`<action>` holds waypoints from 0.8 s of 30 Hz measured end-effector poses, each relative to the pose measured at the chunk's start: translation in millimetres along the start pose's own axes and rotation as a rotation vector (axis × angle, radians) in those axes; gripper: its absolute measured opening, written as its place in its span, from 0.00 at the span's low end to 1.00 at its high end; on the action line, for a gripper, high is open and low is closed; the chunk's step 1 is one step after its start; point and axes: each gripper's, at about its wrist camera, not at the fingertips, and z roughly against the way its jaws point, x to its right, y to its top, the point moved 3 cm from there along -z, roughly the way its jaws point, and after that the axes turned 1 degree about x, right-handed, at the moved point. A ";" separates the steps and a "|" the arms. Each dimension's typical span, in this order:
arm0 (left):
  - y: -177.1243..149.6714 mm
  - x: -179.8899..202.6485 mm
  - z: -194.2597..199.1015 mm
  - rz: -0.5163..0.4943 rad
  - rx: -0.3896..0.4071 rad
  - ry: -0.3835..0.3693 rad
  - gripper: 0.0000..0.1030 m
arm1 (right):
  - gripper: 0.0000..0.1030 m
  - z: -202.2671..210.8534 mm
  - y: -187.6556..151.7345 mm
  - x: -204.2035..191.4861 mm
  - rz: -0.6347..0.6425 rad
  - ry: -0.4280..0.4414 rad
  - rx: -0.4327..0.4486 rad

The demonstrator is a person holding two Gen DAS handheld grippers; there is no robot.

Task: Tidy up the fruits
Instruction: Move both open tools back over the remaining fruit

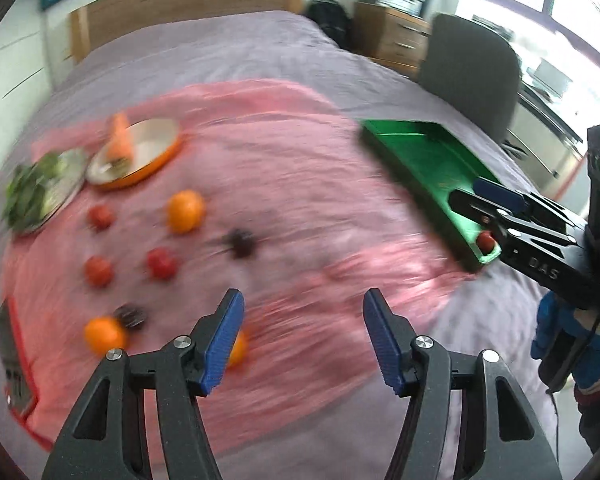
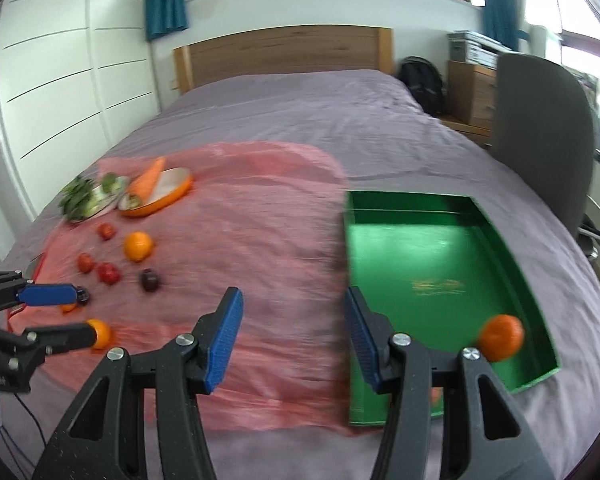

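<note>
Several loose fruits lie on a pink cloth [image 1: 300, 184] on the bed: oranges [image 1: 185, 211] [image 2: 138, 246], red round fruits [image 1: 162, 263] [image 2: 109, 273] and dark plums [image 1: 240, 242] [image 2: 150, 280]. My left gripper [image 1: 304, 308] [image 2: 82, 314] hovers open over the cloth's near side, nothing between its pads; one orange [image 1: 238, 350] [image 2: 100, 334] lies just beside its left finger. The green tray [image 1: 420, 160] [image 2: 440, 248] sits right of the cloth and holds an orange [image 2: 500, 336] and a small red fruit [image 1: 486, 240]. My right gripper [image 2: 294, 308] [image 1: 488, 212] is open and empty at the tray's near left edge.
An orange bowl [image 1: 156, 160] [image 2: 176, 194] with a carrot and a plate of greens [image 1: 40, 192] [image 2: 88, 198] stand at the cloth's far left. A dark device [image 1: 12, 356] lies at the cloth's left edge. A grey chair [image 2: 540, 128] stands right of the bed.
</note>
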 end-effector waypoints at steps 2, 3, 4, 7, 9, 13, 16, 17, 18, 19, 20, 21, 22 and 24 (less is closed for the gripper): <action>-9.9 -28.3 5.3 0.041 -0.002 0.028 0.55 | 0.85 -8.8 0.8 -23.0 0.026 0.033 -0.010; -15.5 -43.6 7.2 0.060 -0.004 0.045 0.55 | 0.85 -12.4 0.7 -32.5 0.037 0.047 -0.014; -19.8 -56.0 9.2 0.077 -0.008 0.058 0.55 | 0.85 -18.1 0.8 -45.9 0.051 0.067 -0.021; -33.0 -90.3 10.9 0.120 -0.019 0.094 0.55 | 0.85 -33.4 0.9 -74.9 0.076 0.112 -0.037; -41.1 -110.7 9.1 0.147 -0.027 0.116 0.55 | 0.85 -46.4 1.4 -94.4 0.092 0.146 -0.050; -55.1 -146.6 2.9 0.205 -0.040 0.138 0.55 | 0.85 -76.6 2.9 -128.5 0.111 0.194 -0.088; -61.5 -165.0 -6.1 0.232 -0.052 0.144 0.55 | 0.85 -99.1 1.4 -142.0 0.122 0.200 -0.126; -62.0 -167.9 -8.9 0.238 -0.056 0.142 0.55 | 0.85 -104.9 0.8 -143.8 0.123 0.200 -0.136; -63.1 -171.5 -13.1 0.243 -0.061 0.141 0.55 | 0.85 -112.9 0.3 -147.6 0.125 0.199 -0.149; -63.4 -173.0 -15.0 0.244 -0.063 0.138 0.55 | 0.85 -116.5 0.1 -149.4 0.128 0.198 -0.156; -63.2 -174.1 -17.5 0.244 -0.064 0.134 0.54 | 0.85 -122.7 0.1 -152.1 0.132 0.194 -0.164; -62.4 -174.3 -20.7 0.242 -0.066 0.132 0.54 | 0.85 -126.5 0.2 -153.6 0.134 0.192 -0.169; -60.8 -174.0 -23.7 0.238 -0.068 0.130 0.54 | 0.85 -131.7 0.2 -155.1 0.136 0.191 -0.178; -58.7 -172.6 -31.3 0.226 -0.073 0.127 0.54 | 0.84 -139.9 -0.5 -158.5 0.145 0.185 -0.193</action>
